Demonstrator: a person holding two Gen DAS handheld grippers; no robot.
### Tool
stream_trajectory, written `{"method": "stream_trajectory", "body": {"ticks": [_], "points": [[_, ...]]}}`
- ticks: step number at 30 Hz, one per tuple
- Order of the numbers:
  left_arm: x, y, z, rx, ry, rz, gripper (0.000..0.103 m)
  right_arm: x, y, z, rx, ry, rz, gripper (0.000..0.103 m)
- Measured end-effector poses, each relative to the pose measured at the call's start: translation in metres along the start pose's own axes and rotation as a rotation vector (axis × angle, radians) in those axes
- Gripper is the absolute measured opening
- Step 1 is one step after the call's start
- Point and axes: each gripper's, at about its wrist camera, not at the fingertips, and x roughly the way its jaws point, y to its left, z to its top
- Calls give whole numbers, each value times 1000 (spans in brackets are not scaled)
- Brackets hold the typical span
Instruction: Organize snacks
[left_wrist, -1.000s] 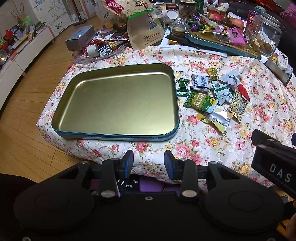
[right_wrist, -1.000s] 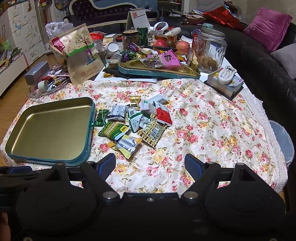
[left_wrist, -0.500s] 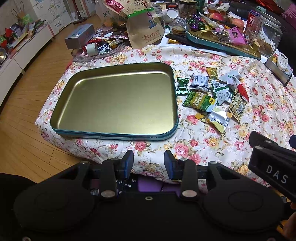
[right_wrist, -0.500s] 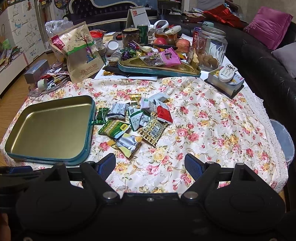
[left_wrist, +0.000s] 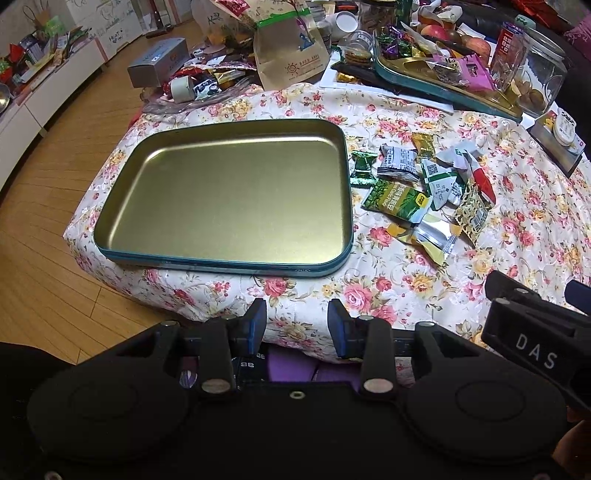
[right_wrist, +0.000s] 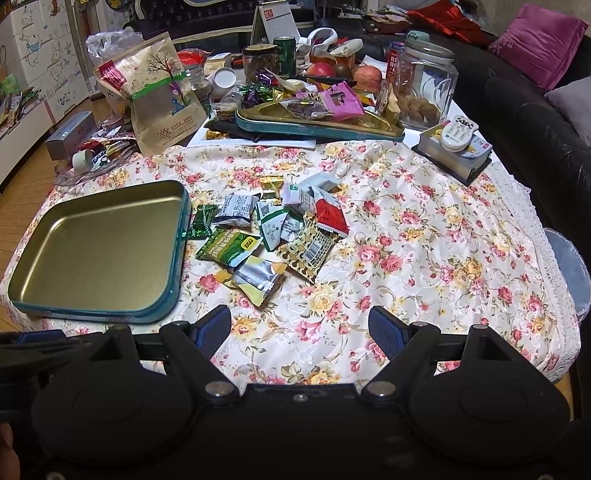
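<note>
My left claw (left_wrist: 297, 325): jaws parted with nothing between them, hanging over the near edge of the worktop (left_wrist: 517, 236).
My right claw (right_wrist: 300, 328): jaws spread wider, also holding nothing, over bare flowered cloth.
Tin tray (left_wrist: 221, 192): empty, at 12 o'clock from my left claw; in the right view it sits at 10 o'clock (right_wrist: 99, 243).
Snack pile (right_wrist: 273, 225): loose wrapped packets on the cloth, just beside the tray's right wall, none inside it yet.
Bearing that matters: the pile lies at 12 o'clock, a shade left, from my right claw, but out at 2 o'clock from my left.
Nearer hand: the right, I judge.
Closest packet: the silver-and-yellow one (right_wrist: 255, 280), long axis slanting from 10 to 4 o'clock; I'd turn my jaws across it.
</note>
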Motion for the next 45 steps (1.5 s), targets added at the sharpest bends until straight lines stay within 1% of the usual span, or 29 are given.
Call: {"method": "stream_trajectory", "body": {"ticks": [8, 13, 17, 23, 27, 30, 33, 38, 42, 45], "points": [[4, 1, 2, -19, 21, -5, 46, 10, 0, 2, 17, 42, 2, 85], [10, 0, 3, -29, 57, -4, 46, 19, 1, 3, 33, 75, 4, 85], [16, 0, 5, -45, 85, -16, 46, 33, 0, 5, 56, 118, 0, 85], [26, 1, 6, -61, 131, -6, 46, 54, -6, 7, 115, 195, -11, 85], [30, -2, 8, -51, 144, 36, 46, 67, -11, 10, 153, 248, -30, 85], [27, -5, 13, -28, 128, 73, 46, 75, -15, 13, 187, 276, -33, 85], [20, -9, 26, -3, 101, 91, 46, 80, -19, 21, 216, 287, -25, 85], [11, -12, 54, -3, 56, 103, 46, 91, -31, 41, 284, 267, -20, 85], [11, -15, 85, 13, 53, 73, 46, 104, -35, 62, 242, 300, -28, 85], [12, -24, 111, 68, 50, 66, 46, 111, -40, 80, 233, 299, -3, 85]]}}
